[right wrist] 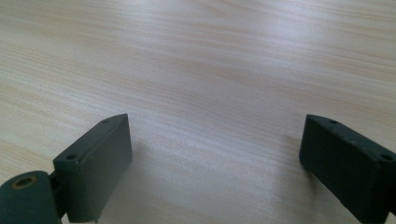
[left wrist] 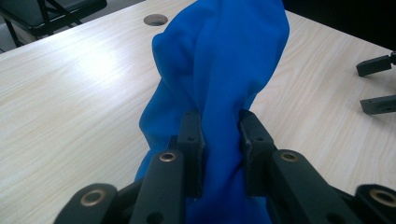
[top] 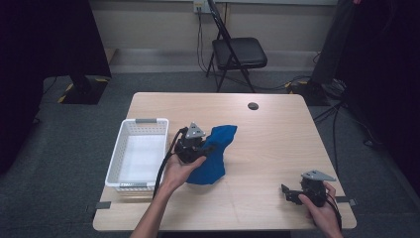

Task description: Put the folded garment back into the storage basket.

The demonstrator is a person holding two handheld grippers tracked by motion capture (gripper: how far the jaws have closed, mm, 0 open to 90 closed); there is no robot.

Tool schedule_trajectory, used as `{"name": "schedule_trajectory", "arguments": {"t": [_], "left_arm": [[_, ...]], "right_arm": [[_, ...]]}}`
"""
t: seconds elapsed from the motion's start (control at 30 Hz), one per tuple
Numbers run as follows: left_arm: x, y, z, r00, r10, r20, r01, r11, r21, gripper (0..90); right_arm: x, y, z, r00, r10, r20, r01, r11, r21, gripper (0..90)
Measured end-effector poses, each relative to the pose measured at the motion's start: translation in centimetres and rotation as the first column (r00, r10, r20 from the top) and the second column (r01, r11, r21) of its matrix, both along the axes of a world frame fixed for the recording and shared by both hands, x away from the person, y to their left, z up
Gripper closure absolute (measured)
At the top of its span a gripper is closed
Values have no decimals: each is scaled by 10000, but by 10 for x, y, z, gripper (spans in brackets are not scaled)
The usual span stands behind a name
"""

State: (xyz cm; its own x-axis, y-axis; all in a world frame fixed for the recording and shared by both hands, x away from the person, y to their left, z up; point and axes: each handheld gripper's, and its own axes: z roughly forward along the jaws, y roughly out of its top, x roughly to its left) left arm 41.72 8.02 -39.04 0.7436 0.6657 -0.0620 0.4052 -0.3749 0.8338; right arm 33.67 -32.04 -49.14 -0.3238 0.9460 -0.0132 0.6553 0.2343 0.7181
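A crumpled blue cloth (top: 216, 153) lies near the middle of the wooden table (top: 277, 148), right of a white basket (top: 137, 152). My left gripper (top: 209, 147) is shut on a bunched fold of that cloth (left wrist: 219, 88), its two black pads (left wrist: 191, 144) pressing the fabric from both sides while the rest drapes forward onto the table. My right gripper (top: 286, 193) rests low at the front right corner, held in a hand, jaws wide apart (right wrist: 212, 163) over bare wood with nothing between them. Its fingertips (left wrist: 376, 65) also appear at the right edge of the left gripper view.
The white basket holds nothing I can see. A round dark cable hole (top: 253, 105) sits near the table's far edge. Beyond the table stands a black folding chair (top: 236, 52). Dark curtains hang at both sides.
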Motion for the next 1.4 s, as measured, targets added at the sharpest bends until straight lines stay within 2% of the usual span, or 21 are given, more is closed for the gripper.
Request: {"name": "schedule_trajectory", "arguments": {"t": [0.9,1.07,1.4], "left_arm": [[-7,6,15,9995,-134,280,133,9999,42,743],[-8,7,16,9992,-135,370,129,9998,153,743],[-9,12,21,9992,-116,384,116,9999,16,743]], "right_arm": [[0,0,0,10000,5,12,-5,10000,-16,81],[0,0,0,10000,7,12,-7,10000,-16,81],[0,0,0,10000,7,13,-7,10000,-15,81]]}}
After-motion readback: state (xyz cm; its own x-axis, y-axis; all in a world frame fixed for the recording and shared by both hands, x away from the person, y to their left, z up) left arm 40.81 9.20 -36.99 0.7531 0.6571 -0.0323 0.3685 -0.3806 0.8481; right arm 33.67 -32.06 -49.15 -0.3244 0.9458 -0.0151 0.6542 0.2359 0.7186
